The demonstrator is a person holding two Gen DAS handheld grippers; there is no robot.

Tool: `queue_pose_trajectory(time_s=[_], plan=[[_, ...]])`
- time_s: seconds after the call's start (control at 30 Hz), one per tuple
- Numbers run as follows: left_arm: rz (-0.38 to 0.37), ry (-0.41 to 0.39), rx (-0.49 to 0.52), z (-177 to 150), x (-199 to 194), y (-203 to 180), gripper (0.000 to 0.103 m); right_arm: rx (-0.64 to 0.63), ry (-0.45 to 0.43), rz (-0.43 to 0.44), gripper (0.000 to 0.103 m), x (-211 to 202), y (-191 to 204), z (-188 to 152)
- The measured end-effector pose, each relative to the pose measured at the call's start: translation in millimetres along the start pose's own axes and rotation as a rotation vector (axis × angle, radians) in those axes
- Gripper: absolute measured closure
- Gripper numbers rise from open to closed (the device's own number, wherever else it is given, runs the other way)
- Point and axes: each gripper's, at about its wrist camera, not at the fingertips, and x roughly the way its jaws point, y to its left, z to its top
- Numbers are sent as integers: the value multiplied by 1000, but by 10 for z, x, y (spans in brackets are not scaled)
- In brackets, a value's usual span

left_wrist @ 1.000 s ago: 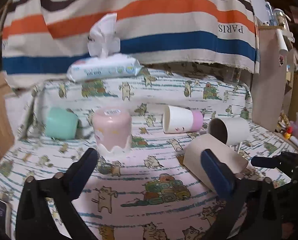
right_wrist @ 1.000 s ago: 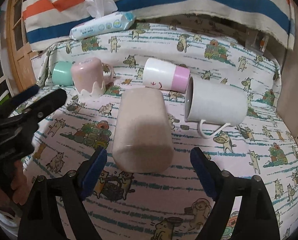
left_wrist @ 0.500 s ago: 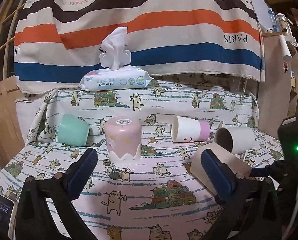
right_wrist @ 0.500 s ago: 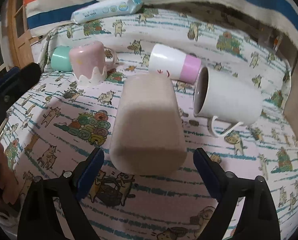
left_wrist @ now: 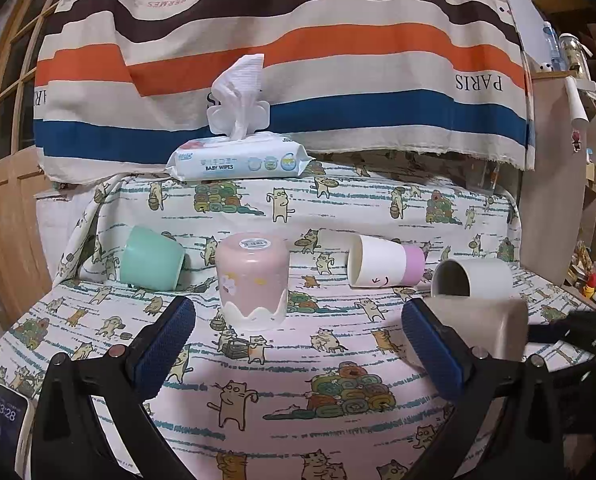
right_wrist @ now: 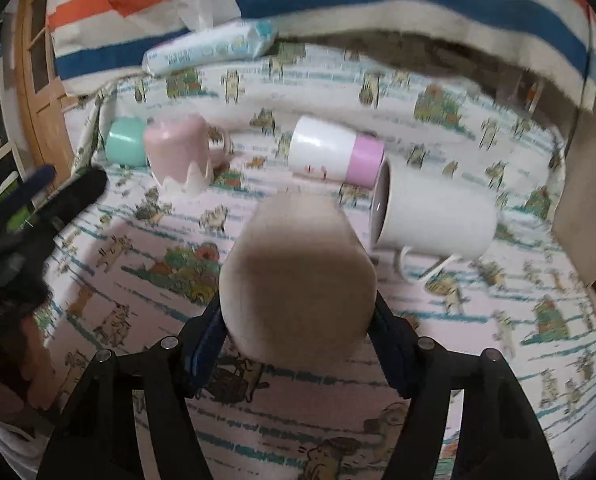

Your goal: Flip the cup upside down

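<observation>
A beige cup (right_wrist: 298, 280) sits between my right gripper's (right_wrist: 298, 340) blue pads, which press on its base end; its mouth points away from me. In the left wrist view the same cup (left_wrist: 481, 328) shows at the right, partly behind my finger. My left gripper (left_wrist: 298, 344) is open and empty, hovering over the cat-print cloth in front of a pink cup (left_wrist: 253, 280) that stands upside down. The left gripper also shows at the left of the right wrist view (right_wrist: 54, 196).
A mint cup (left_wrist: 150, 258), a white and pink cup (left_wrist: 385, 266) and a white mug (left_wrist: 473, 278) lie on their sides on the cloth. A baby wipes pack (left_wrist: 238, 160) sits on the raised back ledge. A phone (left_wrist: 2, 416) lies at the lower left.
My right gripper has closed its pads onto the beige cup's base end and tilted it toward me. My left gripper has drawn back and risen, staying open.
</observation>
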Motion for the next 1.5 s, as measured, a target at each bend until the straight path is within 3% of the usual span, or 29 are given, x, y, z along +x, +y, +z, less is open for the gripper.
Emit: queue_pose_trajectory(time_s=[0.17, 0.57, 1.03, 1.23, 1.3, 1.5], plan=[[0, 1, -1, 1, 1, 9, 0, -6, -40, -13, 34, -113, -9, 131], [-2, 2, 5, 1, 0, 11, 0, 8, -43, -24, 34, 112, 10, 324], [-2, 2, 21, -1, 15, -28, 0, 46, -88, 8, 34, 113, -77, 331], [-1, 3, 20, 0, 17, -31, 0, 63, -167, 20, 25, -60, -136, 285], [-1, 2, 19, 0, 14, -27, 0, 69, -200, 17, 15, -128, -162, 266], [-2, 3, 20, 0, 14, -28, 0, 98, -371, 18, 1, -421, -322, 149]])
